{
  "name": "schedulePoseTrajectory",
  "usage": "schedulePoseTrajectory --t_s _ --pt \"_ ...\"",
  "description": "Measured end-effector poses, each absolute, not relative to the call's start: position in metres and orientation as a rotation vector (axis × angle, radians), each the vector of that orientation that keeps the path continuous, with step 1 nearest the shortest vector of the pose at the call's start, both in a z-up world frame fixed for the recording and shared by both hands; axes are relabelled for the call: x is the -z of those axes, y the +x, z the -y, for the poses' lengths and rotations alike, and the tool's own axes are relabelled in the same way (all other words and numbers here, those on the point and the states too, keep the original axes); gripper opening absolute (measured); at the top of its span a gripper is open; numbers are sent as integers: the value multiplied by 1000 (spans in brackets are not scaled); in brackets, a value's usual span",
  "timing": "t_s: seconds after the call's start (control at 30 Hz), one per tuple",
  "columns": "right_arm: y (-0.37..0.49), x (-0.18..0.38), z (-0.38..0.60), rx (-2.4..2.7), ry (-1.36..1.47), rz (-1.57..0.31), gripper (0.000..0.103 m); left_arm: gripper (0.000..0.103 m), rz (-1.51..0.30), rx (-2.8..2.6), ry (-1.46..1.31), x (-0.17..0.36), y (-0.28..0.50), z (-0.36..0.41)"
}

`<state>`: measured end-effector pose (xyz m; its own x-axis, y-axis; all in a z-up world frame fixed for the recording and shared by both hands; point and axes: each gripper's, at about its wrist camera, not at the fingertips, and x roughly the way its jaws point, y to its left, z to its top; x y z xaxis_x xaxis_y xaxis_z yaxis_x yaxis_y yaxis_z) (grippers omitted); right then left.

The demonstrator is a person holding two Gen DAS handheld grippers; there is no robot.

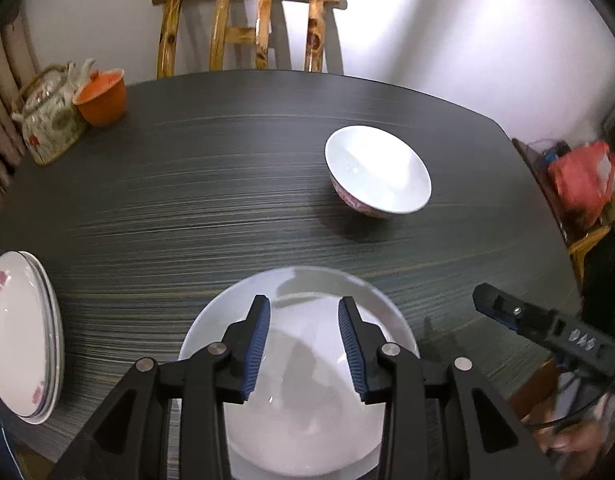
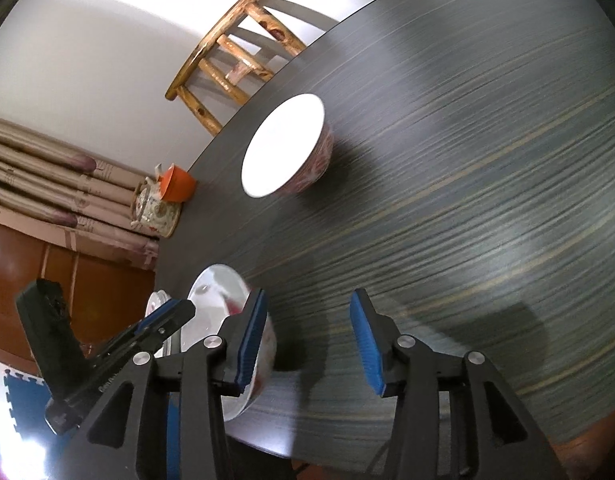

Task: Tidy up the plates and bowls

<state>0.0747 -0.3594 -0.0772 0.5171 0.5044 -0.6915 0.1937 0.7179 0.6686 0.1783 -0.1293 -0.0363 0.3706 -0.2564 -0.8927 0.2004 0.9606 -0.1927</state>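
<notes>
Hovering over near bowl (image 1: 303,400): left hand-held gripper (image 1: 304,350), jaws apart.

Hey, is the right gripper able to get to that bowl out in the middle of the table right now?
Probably yes. The right gripper stands open and empty, and only bare table lies between it and the far bowl.

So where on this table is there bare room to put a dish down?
The widest bare stretch of the table runs between the teapot with the orange cup and the far bowl. It is crowded at the near edge, around the near bowl and the stacked plates.
</notes>
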Motion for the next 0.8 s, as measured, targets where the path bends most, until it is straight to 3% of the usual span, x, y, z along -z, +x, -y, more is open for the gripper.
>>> schedulePoseTrajectory --t_s 0.23,0.8 --pt "95 95 377 -156 703 -985 42 39 -1175 299 -133 35 209 130" --pt "177 98 402 -268 821 -936 42 41 -1299 345 -323 58 298 147"
